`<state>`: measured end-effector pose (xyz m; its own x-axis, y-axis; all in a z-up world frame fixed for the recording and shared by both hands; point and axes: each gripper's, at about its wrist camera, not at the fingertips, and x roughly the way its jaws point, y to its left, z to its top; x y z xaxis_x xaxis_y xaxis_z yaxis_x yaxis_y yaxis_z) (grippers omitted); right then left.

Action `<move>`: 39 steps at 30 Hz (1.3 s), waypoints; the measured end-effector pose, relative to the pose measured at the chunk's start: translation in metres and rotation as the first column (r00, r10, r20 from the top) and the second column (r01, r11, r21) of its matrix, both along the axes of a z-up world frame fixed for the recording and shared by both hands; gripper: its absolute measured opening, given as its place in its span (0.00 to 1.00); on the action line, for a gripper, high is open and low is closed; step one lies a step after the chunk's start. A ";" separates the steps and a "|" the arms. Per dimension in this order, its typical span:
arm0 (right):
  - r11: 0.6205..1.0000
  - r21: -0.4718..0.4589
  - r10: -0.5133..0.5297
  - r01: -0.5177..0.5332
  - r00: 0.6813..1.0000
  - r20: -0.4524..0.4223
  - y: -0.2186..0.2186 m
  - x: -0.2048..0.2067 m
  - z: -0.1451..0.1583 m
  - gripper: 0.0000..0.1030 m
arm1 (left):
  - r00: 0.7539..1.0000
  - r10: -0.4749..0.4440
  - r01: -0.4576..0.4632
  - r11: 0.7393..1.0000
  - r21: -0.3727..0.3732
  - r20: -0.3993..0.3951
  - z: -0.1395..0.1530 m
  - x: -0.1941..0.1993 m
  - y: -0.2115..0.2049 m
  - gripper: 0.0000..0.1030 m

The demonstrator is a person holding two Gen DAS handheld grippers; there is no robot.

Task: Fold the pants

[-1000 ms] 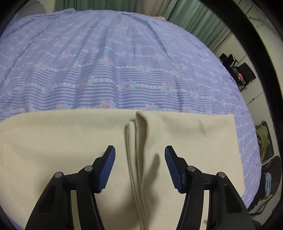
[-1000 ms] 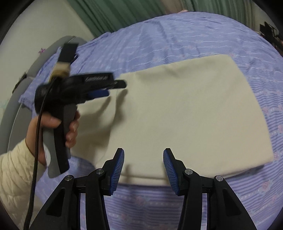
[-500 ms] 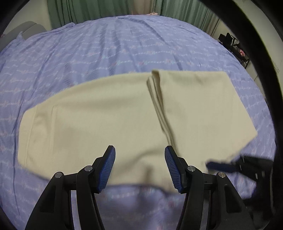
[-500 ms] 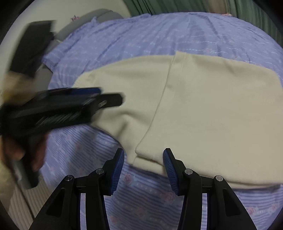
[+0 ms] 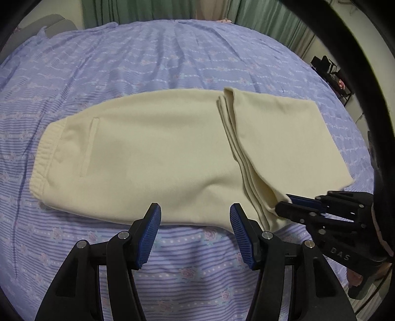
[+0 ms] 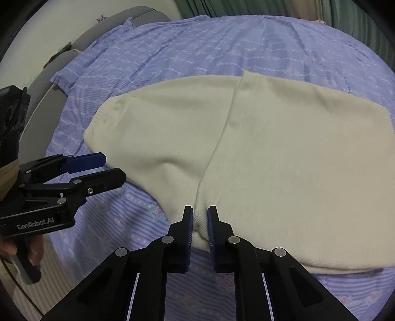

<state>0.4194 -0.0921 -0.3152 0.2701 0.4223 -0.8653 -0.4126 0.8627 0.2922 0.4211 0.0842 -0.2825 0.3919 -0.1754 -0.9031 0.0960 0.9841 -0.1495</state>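
Note:
Cream pants [image 5: 153, 158] lie flat on the bed, waistband [image 5: 42, 160] to the left, the legs doubled back over the right half with their stacked edges [image 5: 237, 148] showing. My left gripper [image 5: 195, 222] hangs open just short of the pants' near edge, with nothing pinched. In the right wrist view it [image 6: 108, 168] hovers off the pants' left side, held by a hand [image 6: 34, 251]. My right gripper [image 6: 200, 217] is shut on the near edge of the pants [image 6: 271, 148] where the folded layer ends. The left wrist view shows it [image 5: 293, 202] nipping that corner.
The bed wears a purple striped sheet with flowers [image 5: 172, 59]. A grey headboard [image 6: 56, 74] curves along the left. Green curtains [image 5: 148, 10] hang behind the bed. Dark chairs [image 5: 328, 69] stand far right by the wall.
My right jaws went from apart to shut on the pants' near edge. The left gripper drew back from over the pants to their near edge, still open.

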 end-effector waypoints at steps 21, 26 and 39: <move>1.000 0.022 0.005 -0.004 0.999 -0.038 -0.001 -0.016 -0.011 0.13 | 0.989 -0.113 0.127 0.979 -0.157 0.092 -0.022 0.150 -0.050 0.55; 0.999 0.025 -0.034 0.036 0.998 -0.045 0.004 -0.013 -0.010 0.14 | 0.990 -0.125 0.132 0.981 -0.143 0.057 -0.042 0.168 -0.064 0.20; 0.995 0.075 -0.053 0.059 0.995 -0.081 0.011 -0.006 -0.012 0.14 | 0.991 -0.030 0.046 0.992 -0.114 0.132 -0.037 0.177 -0.060 0.05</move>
<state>0.4137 -0.0810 -0.3276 0.2279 0.4746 -0.8502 -0.3372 0.8576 0.3883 0.5985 0.0238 -0.3196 0.4954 -0.2934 -0.8176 0.1590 0.9560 -0.2467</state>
